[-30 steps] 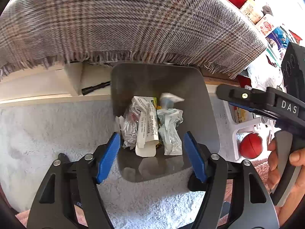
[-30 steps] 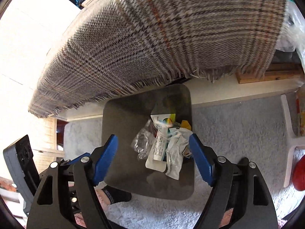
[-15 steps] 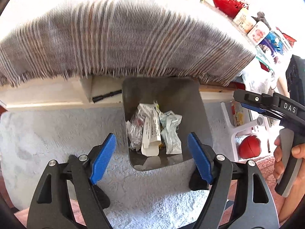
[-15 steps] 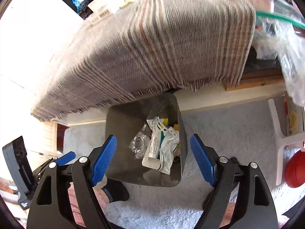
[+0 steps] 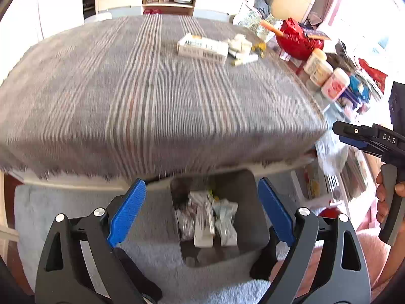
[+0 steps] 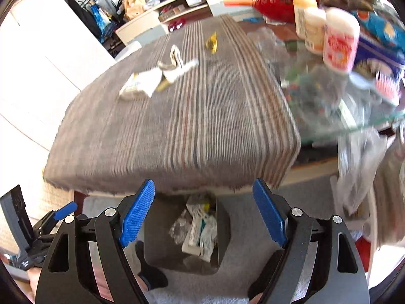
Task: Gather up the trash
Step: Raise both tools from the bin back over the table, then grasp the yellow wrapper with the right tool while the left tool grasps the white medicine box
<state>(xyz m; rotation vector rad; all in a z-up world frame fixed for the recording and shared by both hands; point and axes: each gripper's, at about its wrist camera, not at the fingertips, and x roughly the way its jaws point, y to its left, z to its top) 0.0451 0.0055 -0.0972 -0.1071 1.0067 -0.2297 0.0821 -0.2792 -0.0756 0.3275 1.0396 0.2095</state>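
Note:
A dark bin (image 5: 250, 202) (image 6: 162, 243) stands on the carpet below the table edge, with wrappers and a white box (image 5: 202, 228) (image 6: 195, 230) inside. On the plaid-covered table (image 5: 126, 88) (image 6: 202, 126) lie a white carton (image 5: 202, 48) (image 6: 138, 86), crumpled white wrappers (image 5: 240, 43) (image 6: 177, 69) and a small yellow wrapper (image 6: 211, 41). My left gripper (image 5: 201, 212) is open and empty above the bin. My right gripper (image 6: 202, 212) is open and empty too; it also shows at the right of the left wrist view (image 5: 367, 139).
Bottles (image 5: 317, 65) (image 6: 339, 40), a red bag (image 5: 296, 38) and clutter crowd the table's right side on glass. A plastic bag (image 6: 359, 167) hangs at the right. A red ball (image 5: 329, 212) lies on the floor. A low shelf unit (image 5: 164, 0) stands behind.
Both grippers have risen and tilted up from the bin, so the table top and its trash have come into view. Both stay open and empty.

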